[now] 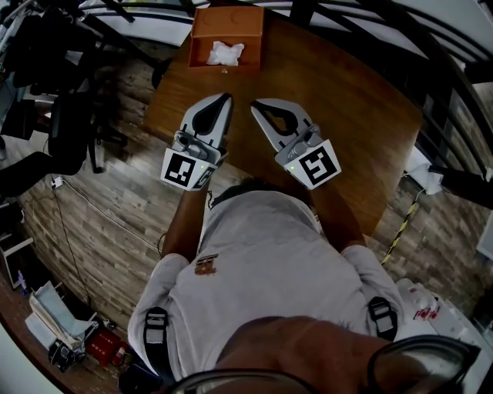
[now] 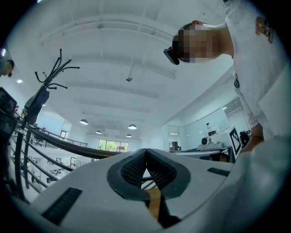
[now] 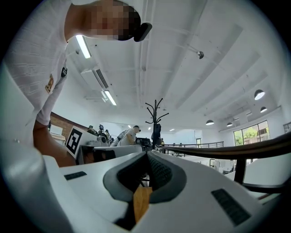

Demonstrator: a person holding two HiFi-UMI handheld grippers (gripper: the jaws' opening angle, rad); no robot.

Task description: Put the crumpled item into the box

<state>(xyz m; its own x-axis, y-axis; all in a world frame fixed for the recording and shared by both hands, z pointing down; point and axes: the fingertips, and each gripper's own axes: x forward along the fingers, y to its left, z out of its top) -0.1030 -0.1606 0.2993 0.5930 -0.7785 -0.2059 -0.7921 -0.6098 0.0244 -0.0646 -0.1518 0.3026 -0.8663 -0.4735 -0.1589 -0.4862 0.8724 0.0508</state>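
Ceiling lamps [image 2: 132, 127] glare; head view dim, edges warped, perhaps blurred.

I log: worktop [image 1: 331, 100], smooth brown wood; box [image 1: 229, 19], matt wood; crumpled item [image 1: 226, 52], white paper; fingers [image 2: 134, 169], ribbed matt black.

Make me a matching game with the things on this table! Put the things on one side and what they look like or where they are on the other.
Things:
1. crumpled item
2. box
3. left gripper
4. table

Descriptions:
A. brown wood, underneath the box
B. jaws together, nothing between them
C. white, lying inside the box
D. orange-brown, open on top, at the table's far end

Right pairs: 1-C, 2-D, 3-B, 4-A.
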